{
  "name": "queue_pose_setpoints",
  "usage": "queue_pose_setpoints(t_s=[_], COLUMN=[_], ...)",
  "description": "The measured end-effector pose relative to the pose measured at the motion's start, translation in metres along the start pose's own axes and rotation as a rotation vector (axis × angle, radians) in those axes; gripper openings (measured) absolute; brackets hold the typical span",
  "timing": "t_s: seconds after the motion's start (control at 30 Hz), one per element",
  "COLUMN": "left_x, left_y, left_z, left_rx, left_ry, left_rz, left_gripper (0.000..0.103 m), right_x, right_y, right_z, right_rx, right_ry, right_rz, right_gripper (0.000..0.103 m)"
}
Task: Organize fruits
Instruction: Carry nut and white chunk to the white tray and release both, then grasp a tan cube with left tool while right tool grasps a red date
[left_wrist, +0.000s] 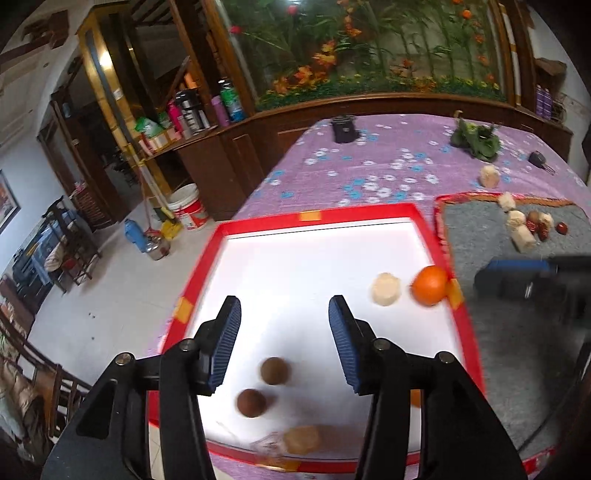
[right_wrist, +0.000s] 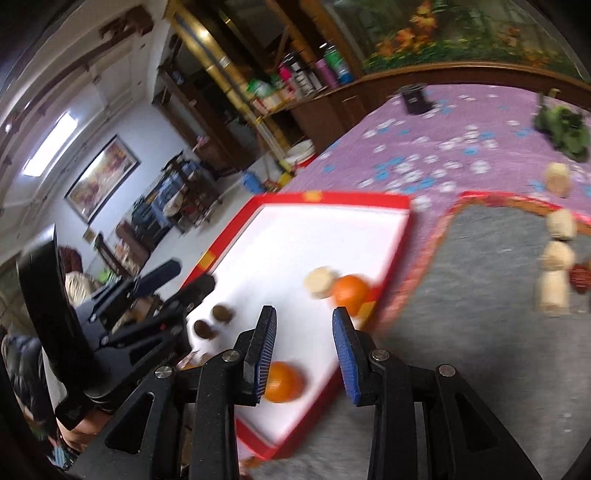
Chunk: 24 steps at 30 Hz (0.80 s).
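Note:
A red-rimmed white tray (left_wrist: 354, 212) holds two brown round fruits (left_wrist: 275, 370) near me, an orange (left_wrist: 430, 285) beside a pale chunk (left_wrist: 386, 289) at its right wall, and another pale chunk (left_wrist: 303, 439) at the near rim. My left gripper (left_wrist: 284, 306) hangs open over the tray with nothing between its pads. My right gripper (right_wrist: 304, 314) is open and empty over the tray's (right_wrist: 332, 197) near right corner. A second orange (right_wrist: 282, 382) lies just under its left finger. Several pale chunks (left_wrist: 522, 236) and small red fruits (left_wrist: 561, 228) lie on the grey mat (left_wrist: 498, 350).
A purple flowered cloth (left_wrist: 332, 173) covers the table. At the back stand a black container (left_wrist: 343, 127), a green leafy bundle (left_wrist: 476, 138) and a small dark object (left_wrist: 537, 158). One pale chunk (left_wrist: 489, 176) lies on the cloth. The table's left edge drops to the floor.

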<state>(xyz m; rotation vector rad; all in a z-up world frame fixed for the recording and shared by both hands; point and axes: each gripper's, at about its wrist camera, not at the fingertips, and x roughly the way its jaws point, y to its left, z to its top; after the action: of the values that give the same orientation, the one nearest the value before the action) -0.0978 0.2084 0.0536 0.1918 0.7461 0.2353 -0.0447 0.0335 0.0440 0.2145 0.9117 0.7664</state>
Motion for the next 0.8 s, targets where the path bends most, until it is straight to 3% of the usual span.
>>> queue_pose_setpoints(t_s=[0.4,0.6,0.8], left_x=[-0.002,0.002,0.021], left_y=[-0.101,-0.156,-0.188], left_z=[0.029,0.048,0.063], left_rx=[0.167,0.237,0.246], left_ry=[0.004,0.017,0.077], left_rz=[-0.179,-0.282,-0.338], left_gripper=[0.050,0.050,0.050], right_x=[-0.132,-0.152,-0.134], right_y=[-0.144,-0.193,-0.205], right_z=[-0.016,-0.027,-0.023], right_rx=[0.218,0.249,0.217], right_ry=[-0.179,-0.127,-0.078], right_rz=[-0.237,-0.397,-0.406], right_gripper=[0.034,0.035,0.036])
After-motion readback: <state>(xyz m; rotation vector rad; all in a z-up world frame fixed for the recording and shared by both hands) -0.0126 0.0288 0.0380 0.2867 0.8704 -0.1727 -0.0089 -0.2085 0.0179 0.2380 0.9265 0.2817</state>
